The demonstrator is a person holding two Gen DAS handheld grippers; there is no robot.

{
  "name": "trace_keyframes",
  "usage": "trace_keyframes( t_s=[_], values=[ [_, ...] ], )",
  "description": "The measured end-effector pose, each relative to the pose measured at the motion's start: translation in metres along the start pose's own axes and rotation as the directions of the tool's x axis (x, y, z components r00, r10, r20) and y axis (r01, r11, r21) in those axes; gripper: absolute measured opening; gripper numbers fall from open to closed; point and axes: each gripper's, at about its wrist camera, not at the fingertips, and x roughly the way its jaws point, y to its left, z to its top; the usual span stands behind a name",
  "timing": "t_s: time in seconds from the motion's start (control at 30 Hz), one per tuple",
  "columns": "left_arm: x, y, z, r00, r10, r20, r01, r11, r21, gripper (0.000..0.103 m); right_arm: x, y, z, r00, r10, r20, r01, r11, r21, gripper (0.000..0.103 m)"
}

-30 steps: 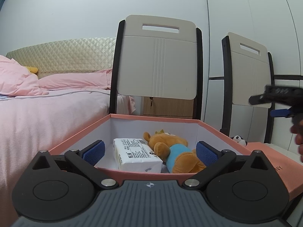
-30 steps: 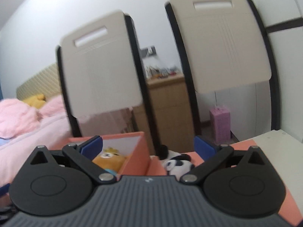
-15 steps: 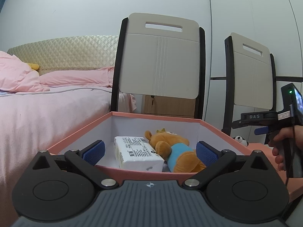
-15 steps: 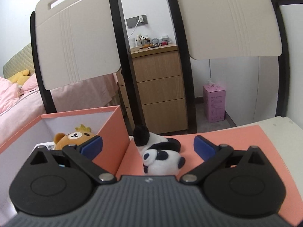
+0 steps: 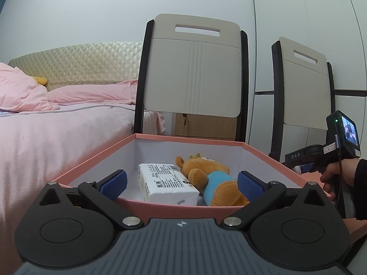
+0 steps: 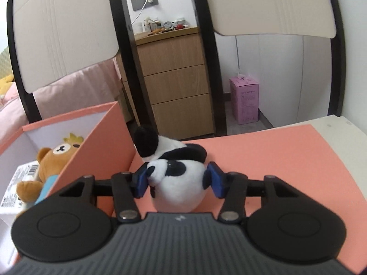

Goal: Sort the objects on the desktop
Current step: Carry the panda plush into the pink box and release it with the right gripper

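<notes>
At frame centre the right gripper has just closed, clamping the panda ready for the box; the left gripper stays apart.

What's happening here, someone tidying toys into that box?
Yes. The right gripper has just closed on the panda plush, which lies on the pink lid beside the open pink box. The bear plush and a white tissue pack already lie inside. The left gripper hangs open at the box's near rim, holding nothing.
</notes>
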Motion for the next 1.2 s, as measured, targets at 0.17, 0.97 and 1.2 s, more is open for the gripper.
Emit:
trace_keyframes(
  t_s=[0.17, 0.97, 1.2],
  values=[
    [0.000, -0.002, -0.001, 1.000, 0.003, 0.002, -0.003, 1.000, 0.006, 0.103, -0.024, 0.006, 0.005, 0.997, 0.038, 0.066, -0.037, 0.999, -0.009, 0.054],
    [-0.020, 0.002, 0.012, 0.995, 0.003, 0.096, -0.001, 1.000, -0.022, 0.103, -0.078, 0.111, -0.027, 0.814, 0.565, -0.133, -0.579, 0.779, -0.239, 0.054],
    [-0.020, 0.002, 0.011, 0.996, 0.005, 0.095, -0.002, 1.000, -0.029, 0.103, -0.073, 0.118, -0.033, 0.805, 0.562, -0.190, -0.593, 0.773, -0.225, 0.054]
  ],
)
